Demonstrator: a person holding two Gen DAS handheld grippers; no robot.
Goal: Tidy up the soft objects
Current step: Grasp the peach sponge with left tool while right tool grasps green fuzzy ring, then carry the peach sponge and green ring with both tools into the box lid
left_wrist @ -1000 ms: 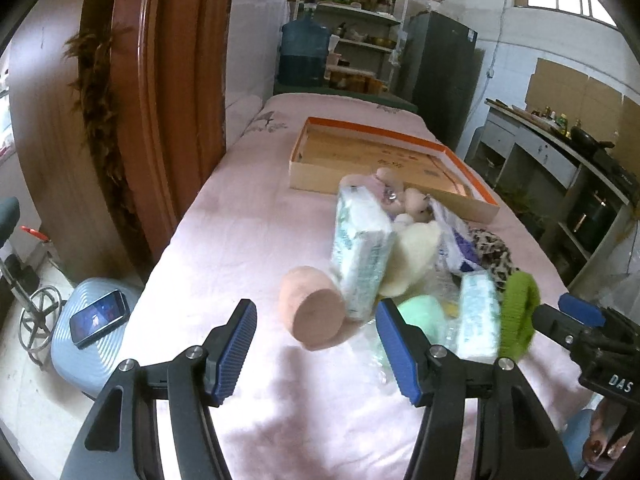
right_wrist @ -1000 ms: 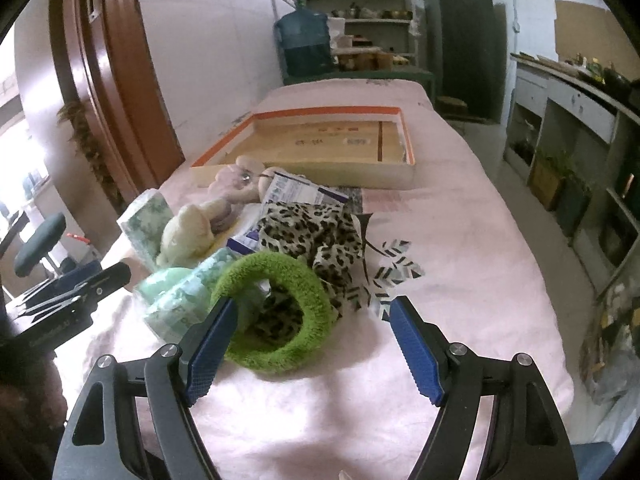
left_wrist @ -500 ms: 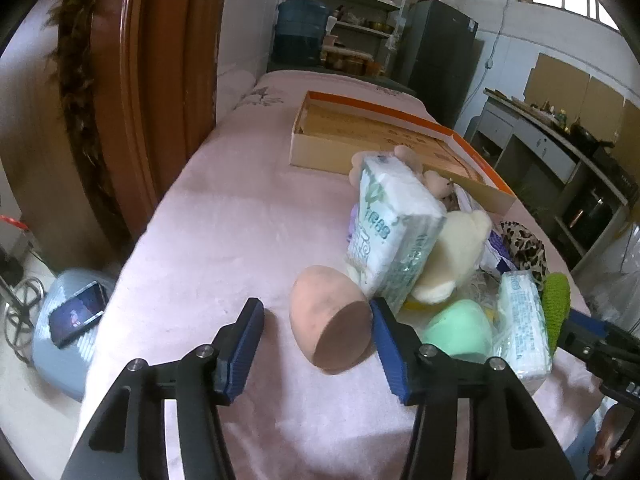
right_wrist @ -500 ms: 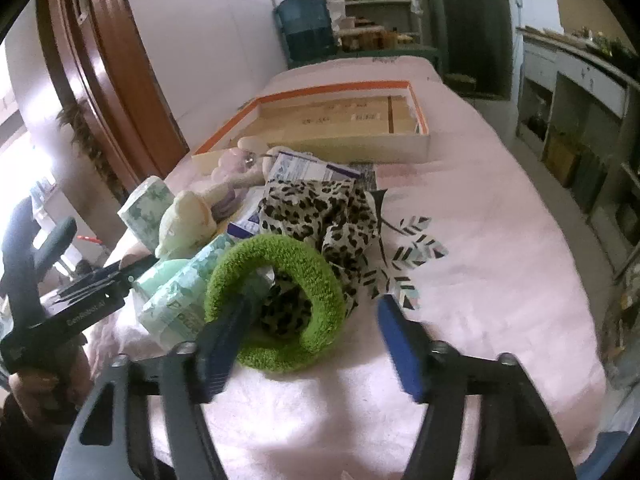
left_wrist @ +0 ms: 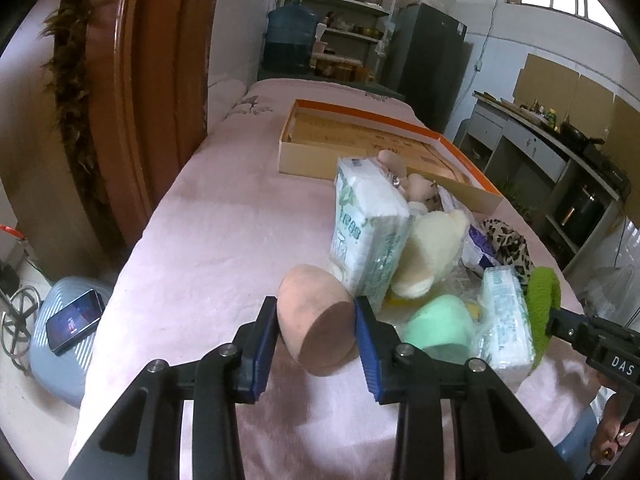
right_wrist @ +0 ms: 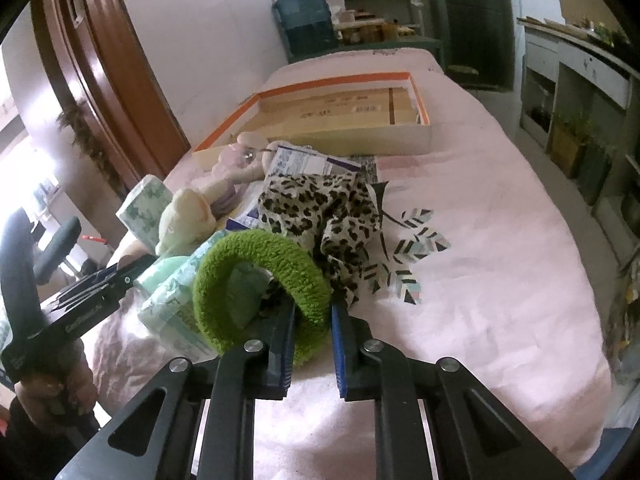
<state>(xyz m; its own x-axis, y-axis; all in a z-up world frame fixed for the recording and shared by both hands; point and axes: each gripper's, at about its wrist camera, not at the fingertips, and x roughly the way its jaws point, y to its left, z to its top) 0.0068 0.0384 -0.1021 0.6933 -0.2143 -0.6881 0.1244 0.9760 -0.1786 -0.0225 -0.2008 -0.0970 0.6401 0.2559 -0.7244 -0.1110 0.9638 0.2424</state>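
A heap of soft things lies on the pink bedcover. My left gripper is closing on a peach foam sponge at the heap's near left, both blue pads pressing its sides. My right gripper is closing on the near side of a fluffy green ring, its pads pinching the band. Behind them lie a tall tissue pack, a cream plush toy, a mint sponge, a small tissue pack and a leopard-print cloth. An open orange-rimmed cardboard box sits farther back.
A wooden door frame runs along the bed's left side. A phone rests on a blue stool on the floor there. Kitchen counters stand to the right. A person's hand holds the left gripper's handle.
Both grippers went from wide open to shut. The left one moved forward and down around the peach sponge, the right one pinched the green ring's band.
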